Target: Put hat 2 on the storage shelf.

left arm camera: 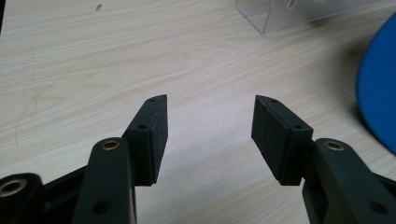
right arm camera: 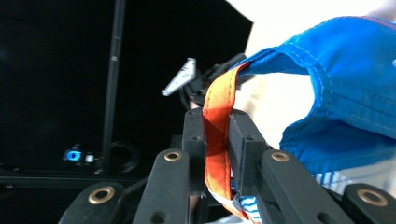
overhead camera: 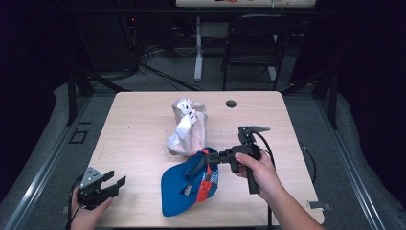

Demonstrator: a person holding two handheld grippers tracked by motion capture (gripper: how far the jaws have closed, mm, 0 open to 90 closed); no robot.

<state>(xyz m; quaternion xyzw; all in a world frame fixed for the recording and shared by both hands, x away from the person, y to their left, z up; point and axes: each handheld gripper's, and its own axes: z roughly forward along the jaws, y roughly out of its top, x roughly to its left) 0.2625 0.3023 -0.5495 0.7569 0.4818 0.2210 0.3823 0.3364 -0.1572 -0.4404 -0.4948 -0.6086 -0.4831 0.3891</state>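
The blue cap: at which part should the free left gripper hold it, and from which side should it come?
Probably the brim edge of the blue cap, coming from the cap's left, the side nearest the left gripper. That edge is thin, lies near the table and faces the open jaws. The right gripper already pinches the orange strap at the back, so the brim is the free end.

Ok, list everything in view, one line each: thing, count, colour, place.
blue cap: one, blue, near table edge, centre
orange strap: one, orange, on the cap, pinched in the right gripper
white cap: one, white, mid-table behind the blue cap
clear stand: one, transparent, under the white cap
dark disc: one, black, far table edge
table: one, light wood
folding chair: one, black, beyond the table
left gripper: one, black, near-left corner, open, empty
right gripper: one, black, over the blue cap, shut on the strap
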